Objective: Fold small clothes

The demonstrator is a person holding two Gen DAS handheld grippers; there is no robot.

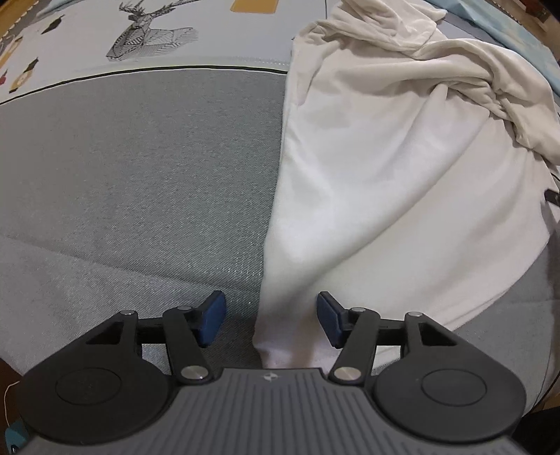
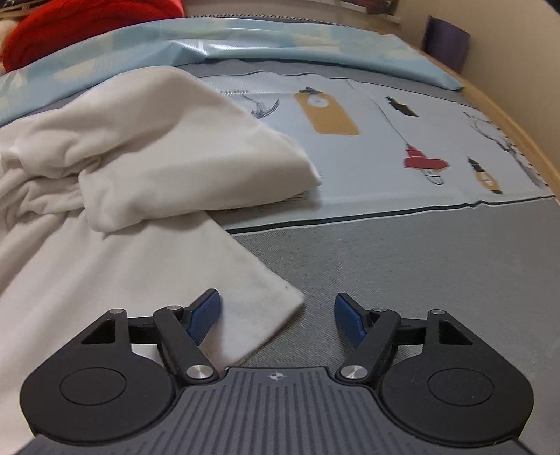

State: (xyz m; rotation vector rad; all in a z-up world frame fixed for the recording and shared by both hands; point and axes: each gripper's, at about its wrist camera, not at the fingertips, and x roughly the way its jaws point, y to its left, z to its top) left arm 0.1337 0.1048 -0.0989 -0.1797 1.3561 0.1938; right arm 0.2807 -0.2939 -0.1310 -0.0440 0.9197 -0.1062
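Your left gripper [image 1: 270, 323] is standing spread over a narrow end of the crumpled white fleece garment [image 1: 385, 168], pinching nothing. Your right gripper [image 2: 277, 316] is gaping too, over its corner, lying on the grey woven bedcover [image 2: 420, 266].

The white garment [image 1: 385, 168] runs off the top edge in the left wrist view and off the left edge in the right wrist view. A red cloth [image 2: 87, 24] is cropped at the upper left corner, its kind unclear.

Cream garment [image 1: 385, 168], partly spread flat, far end bunched, perhaps a sleeve
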